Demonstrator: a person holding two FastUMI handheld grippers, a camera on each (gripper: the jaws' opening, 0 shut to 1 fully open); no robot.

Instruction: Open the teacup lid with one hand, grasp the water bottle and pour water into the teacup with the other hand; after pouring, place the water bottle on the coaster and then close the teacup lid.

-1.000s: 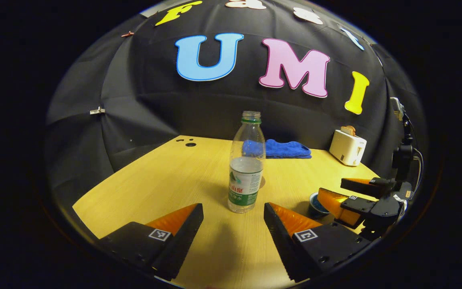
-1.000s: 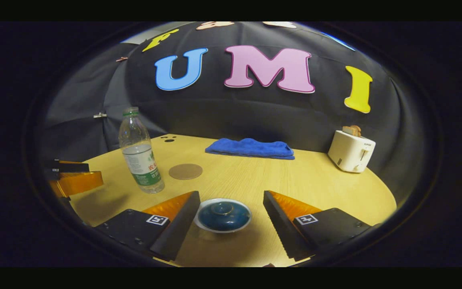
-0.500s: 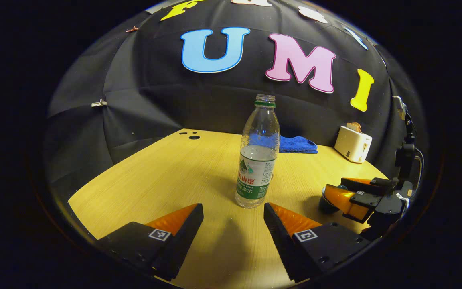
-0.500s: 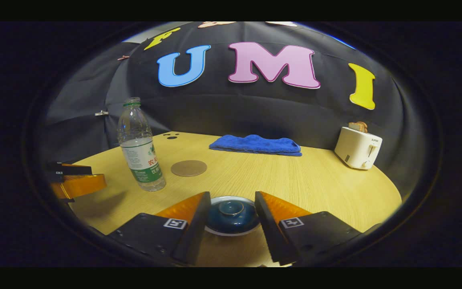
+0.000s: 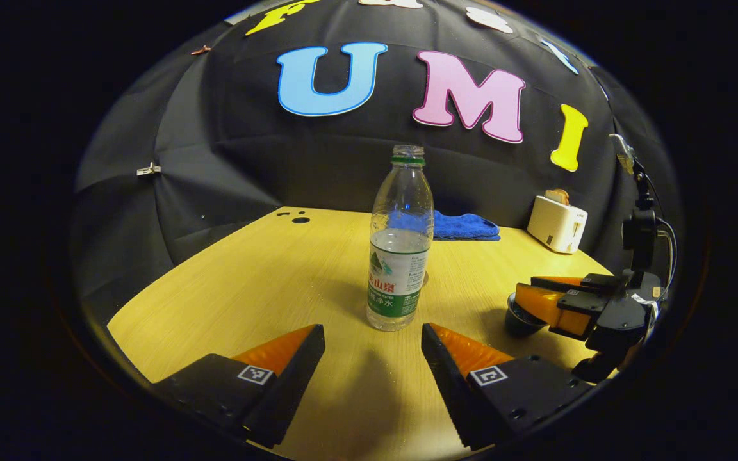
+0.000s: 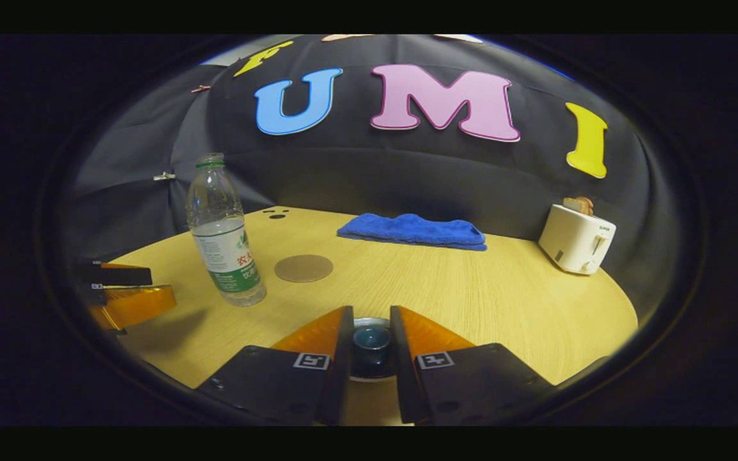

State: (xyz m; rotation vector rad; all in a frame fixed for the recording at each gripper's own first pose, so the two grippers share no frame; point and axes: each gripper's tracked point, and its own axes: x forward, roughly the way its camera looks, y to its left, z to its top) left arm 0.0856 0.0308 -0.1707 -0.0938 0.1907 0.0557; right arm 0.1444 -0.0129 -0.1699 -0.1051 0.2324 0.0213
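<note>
- Setting: staged recording booth, not a lived-in home; black cloth wall (image 6: 407, 179) is hung behind, pinned w/ clips.
- Wooden table (image 6: 471, 288) is dressed w/ household props: toaster (image 6: 577, 238), folded blue towel (image 6: 412, 230), coaster (image 6: 303, 268), water bottle (image 6: 223, 232).

A folded blue towel (image 6: 412, 230) lies at the far edge of the wooden table (image 6: 503, 301), just above frame centre. A white toaster (image 6: 576, 239) holding a slice of bread (image 6: 578, 205) stands at right. Small dark holes (image 6: 275, 214) mark the tabletop at upper left.
</note>
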